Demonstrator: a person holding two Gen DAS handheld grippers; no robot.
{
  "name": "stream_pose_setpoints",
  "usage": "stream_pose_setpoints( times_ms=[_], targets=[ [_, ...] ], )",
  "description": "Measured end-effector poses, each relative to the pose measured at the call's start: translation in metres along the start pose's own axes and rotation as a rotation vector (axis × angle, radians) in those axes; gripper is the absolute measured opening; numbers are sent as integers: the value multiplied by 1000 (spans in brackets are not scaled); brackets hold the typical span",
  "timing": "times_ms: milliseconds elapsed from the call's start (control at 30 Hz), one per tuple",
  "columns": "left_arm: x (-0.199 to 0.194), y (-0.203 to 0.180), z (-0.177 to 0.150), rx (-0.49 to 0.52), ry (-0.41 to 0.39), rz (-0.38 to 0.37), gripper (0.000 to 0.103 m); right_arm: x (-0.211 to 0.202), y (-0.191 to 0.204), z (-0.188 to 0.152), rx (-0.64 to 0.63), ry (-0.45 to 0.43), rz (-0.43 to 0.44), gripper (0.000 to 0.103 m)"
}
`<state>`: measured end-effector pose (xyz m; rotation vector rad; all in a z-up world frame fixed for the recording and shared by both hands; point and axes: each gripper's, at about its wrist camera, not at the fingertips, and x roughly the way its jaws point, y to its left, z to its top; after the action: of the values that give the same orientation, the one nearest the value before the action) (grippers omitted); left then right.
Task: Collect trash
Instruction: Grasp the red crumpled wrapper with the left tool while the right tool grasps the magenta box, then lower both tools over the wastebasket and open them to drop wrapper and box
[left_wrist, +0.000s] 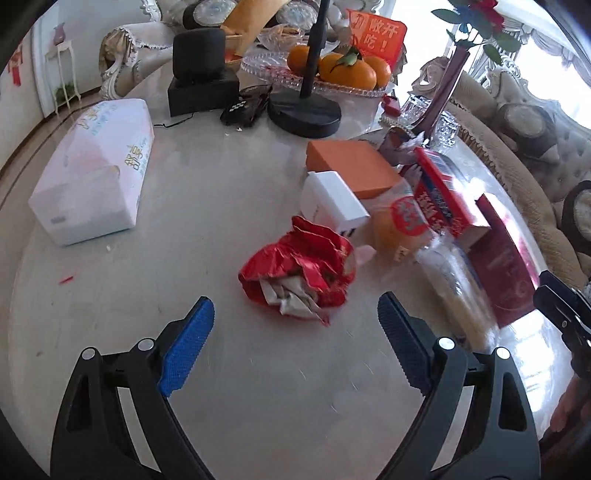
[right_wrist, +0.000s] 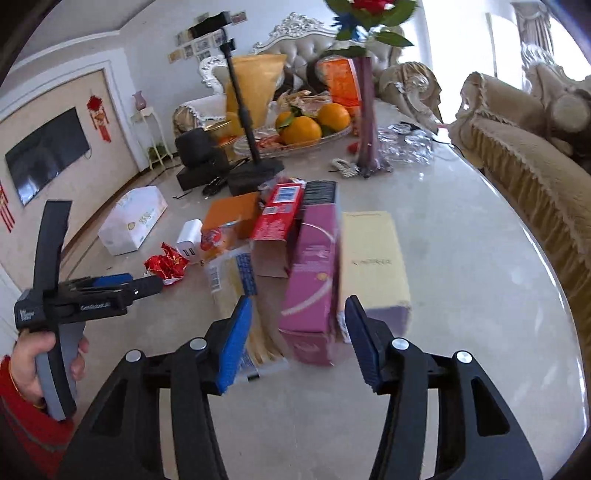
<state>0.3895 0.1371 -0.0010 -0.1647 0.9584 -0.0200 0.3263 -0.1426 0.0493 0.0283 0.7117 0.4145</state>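
Lying dead ahead of the wide-open, empty left gripper (left_wrist: 295, 314), the crumpled red wrapper (left_wrist: 299, 273) sits nearer it than the equally open, empty right gripper (right_wrist: 297, 314).

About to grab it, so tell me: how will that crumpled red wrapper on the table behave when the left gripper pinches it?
The crumpled red wrapper looks like thin foil, so it is probably very light and should crush between the left gripper pads. Its glossy creases might slip, or it might skid across the smooth table.
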Motion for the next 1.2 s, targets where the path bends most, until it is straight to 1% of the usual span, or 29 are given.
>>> stream_pose_setpoints(
  times_ms=[67,100,167,300,400,467,567,600,633,667,700,733,767,833,900,1000,1100,1167,1200],
  targets=[
    [5,1,2,4,13,-7,88,5,2,2,-15,1,-38,50],
    [6,1,3,13,7,0,88,7,0,3,-8,7,-39,50],
    [10,0,6,22,7,11,88,11,-3,5,8,7,-18,50],
    [11,-2,9,24,0,7,88,17,6,7,-25,31,4,50],
    [11,-4,10,38,-16,44,88,27,10,3,-39,53,-29,50],
    [10,-6,8,46,-22,62,88,31,7,1,-20,63,-22,50],
    [13,-10,6,66,-7,71,87,34,3,1,1,65,-12,44],
    [14,-11,5,72,-4,72,83,34,2,1,2,66,-12,44],
    [14,-14,4,91,-13,100,78,35,2,1,1,68,-15,44],
    [14,-15,4,102,-17,120,66,36,2,1,0,69,-20,42],
    [14,-16,4,110,-21,138,51,37,2,1,-3,69,-33,38],
    [13,-15,5,107,-22,145,48,38,2,0,-2,70,-44,35],
    [11,-13,5,92,-22,136,46,38,0,-1,17,73,-41,29],
    [7,-7,5,58,-30,114,42,36,-3,-2,44,74,-16,28],
    [3,-7,3,57,-39,138,41,29,-2,-4,50,67,0,27],
    [-13,-5,-3,48,-64,123,40,15,1,-4,52,33,-1,27],
    [-45,-6,-14,34,-113,82,40,-9,1,-4,81,-18,16,27],
    [-74,-10,-27,32,-161,47,40,-28,2,-5,103,-51,50,27],
    [-88,-14,-35,37,-183,31,40,-44,3,-9,112,-77,82,27]
  ],
)
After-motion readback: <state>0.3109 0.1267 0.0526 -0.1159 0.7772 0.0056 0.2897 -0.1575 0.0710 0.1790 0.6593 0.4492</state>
